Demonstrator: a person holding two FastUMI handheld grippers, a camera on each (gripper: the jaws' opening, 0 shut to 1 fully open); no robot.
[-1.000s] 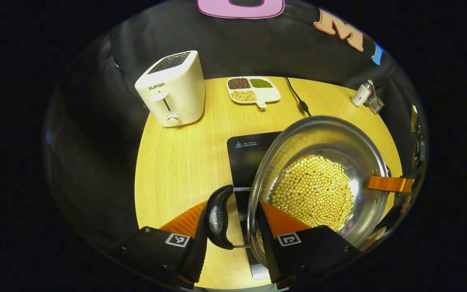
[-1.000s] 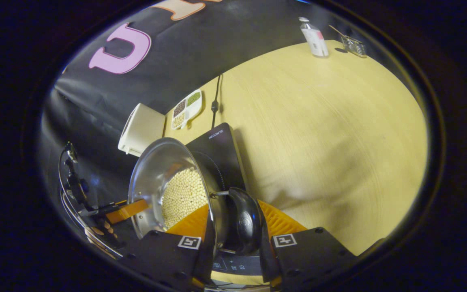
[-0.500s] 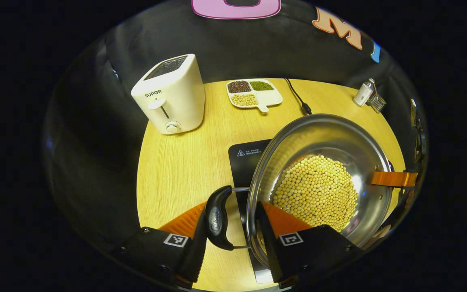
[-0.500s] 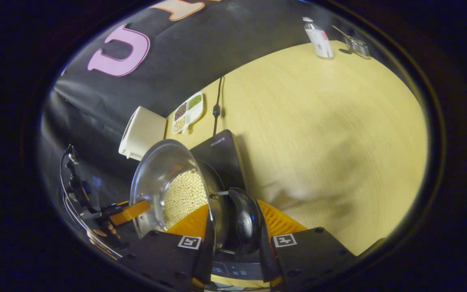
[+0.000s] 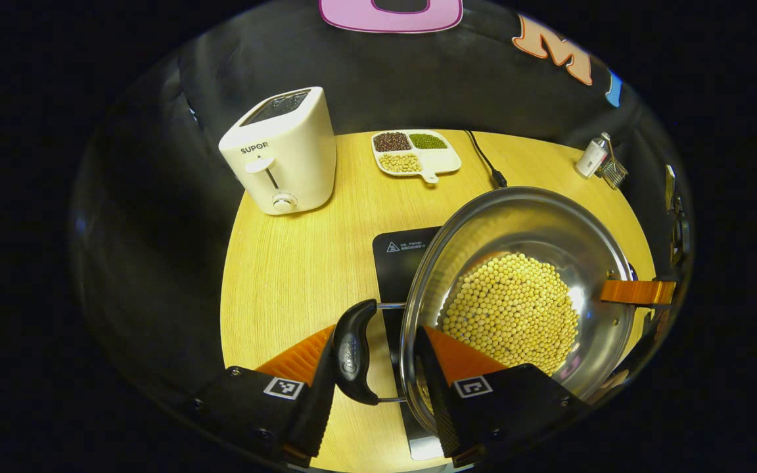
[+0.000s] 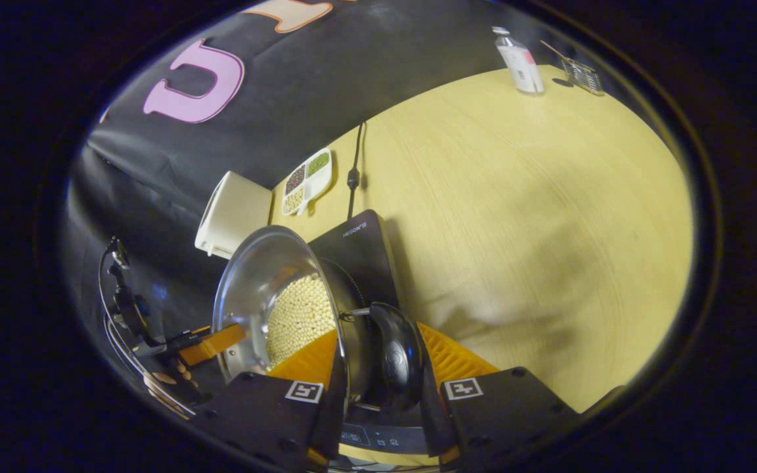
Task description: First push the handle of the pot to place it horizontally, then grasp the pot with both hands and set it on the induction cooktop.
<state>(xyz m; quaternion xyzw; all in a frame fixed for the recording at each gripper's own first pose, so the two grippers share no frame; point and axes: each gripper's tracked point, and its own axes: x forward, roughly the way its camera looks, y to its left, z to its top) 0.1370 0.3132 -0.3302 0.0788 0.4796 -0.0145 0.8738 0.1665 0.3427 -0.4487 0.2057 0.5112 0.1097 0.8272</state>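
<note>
Pot (image 5: 523,289) gripped both sides, left gripper (image 5: 378,368), right gripper (image 6: 378,374), above cooktop (image 5: 397,263).

The pot (image 5: 516,289) covers most of the cooktop (image 5: 401,259), leaving bare only its left strip and a near corner by the tabletop's (image 5: 286,276) front edge. The left gripper (image 5: 373,368) hides the pot's near rim. The other gripper (image 5: 638,292) is cut off at the right edge. The bottle (image 5: 592,156) and small rack (image 5: 613,172) at the far right corner are too small to make out.
</note>
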